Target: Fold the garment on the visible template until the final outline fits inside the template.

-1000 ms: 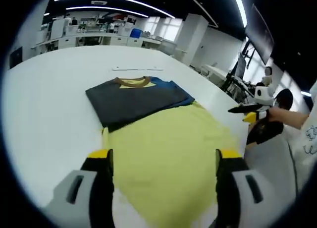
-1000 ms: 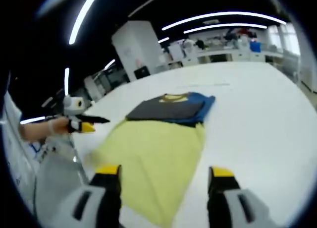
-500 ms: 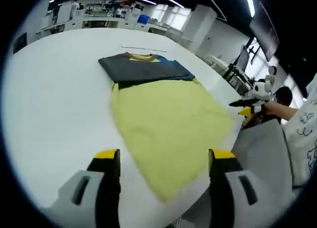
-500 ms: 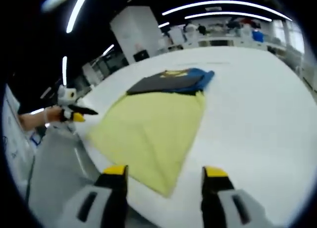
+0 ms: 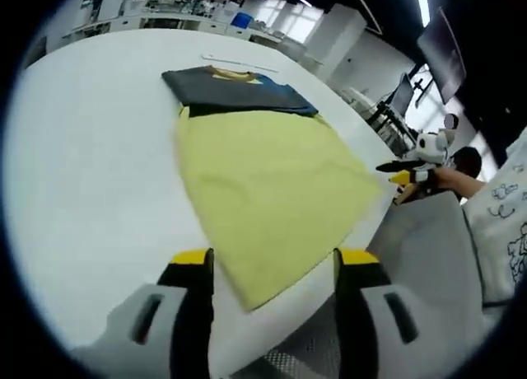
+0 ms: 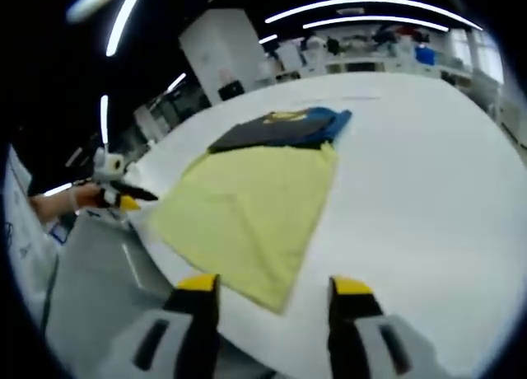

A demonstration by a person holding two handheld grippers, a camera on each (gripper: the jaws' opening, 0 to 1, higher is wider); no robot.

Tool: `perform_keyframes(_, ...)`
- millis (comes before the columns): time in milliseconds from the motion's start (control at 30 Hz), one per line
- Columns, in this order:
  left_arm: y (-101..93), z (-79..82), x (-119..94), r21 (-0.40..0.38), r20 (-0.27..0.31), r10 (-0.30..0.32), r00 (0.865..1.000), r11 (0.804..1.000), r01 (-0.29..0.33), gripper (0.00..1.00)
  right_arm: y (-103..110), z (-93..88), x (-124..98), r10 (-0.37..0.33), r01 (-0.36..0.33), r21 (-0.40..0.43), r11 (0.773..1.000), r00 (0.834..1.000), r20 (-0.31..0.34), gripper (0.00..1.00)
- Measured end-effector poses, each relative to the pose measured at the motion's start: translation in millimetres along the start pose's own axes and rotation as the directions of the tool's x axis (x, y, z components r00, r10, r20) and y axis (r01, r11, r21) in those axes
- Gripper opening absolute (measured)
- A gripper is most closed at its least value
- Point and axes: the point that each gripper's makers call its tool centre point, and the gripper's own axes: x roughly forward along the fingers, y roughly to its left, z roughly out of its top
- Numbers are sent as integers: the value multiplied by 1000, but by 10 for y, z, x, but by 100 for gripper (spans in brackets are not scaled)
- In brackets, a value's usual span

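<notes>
Where its own view looks along the jaws, the left gripper (image 5: pixel 273 268) stands released, jaws spread wide and holding nothing, poised above the near corner of the yellow garment (image 5: pixel 263 181). Right gripper (image 6: pixel 273 297) likewise unclenched and empty, jaws parted over the bench edge, the garment's (image 6: pixel 251 206) near corner between them and just beyond. Garment lies flat on the white bench (image 5: pixel 90 165), spread from the near edge toward a folded stack of dark grey and blue clothes (image 5: pixel 235 91), which it touches at its far end. In the left gripper view the right gripper (image 5: pixel 408 171) shows off to the right, held by a hand (image 5: pixel 449 181), clear of the cloth. Grey chair back (image 5: pixel 428 255) beside the bench.
</notes>
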Motion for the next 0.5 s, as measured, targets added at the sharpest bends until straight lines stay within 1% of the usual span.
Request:
perform_keyframes(100,8,-22,-1,-8,-7,5,1000,1000,-6,50,4,-54,11,8,-8,5,1000,1000,-17,45)
perform_keyframes(233,37,-63,-8,-33,-17,9,1000,999,-10,44,34,-116,18,27,-27,7,1000,999,-36,42)
perform_keyframes(400,68,-162,-44,-54,-32,25,999,998,-27,42,73,-152,28,40,-39,14,999,998,-49,32)
perform_keyframes(500,117,-210,-65,-77,-35,36,999,996,-39,38,65,-180,48,45,-43,24,999,997,-59,30)
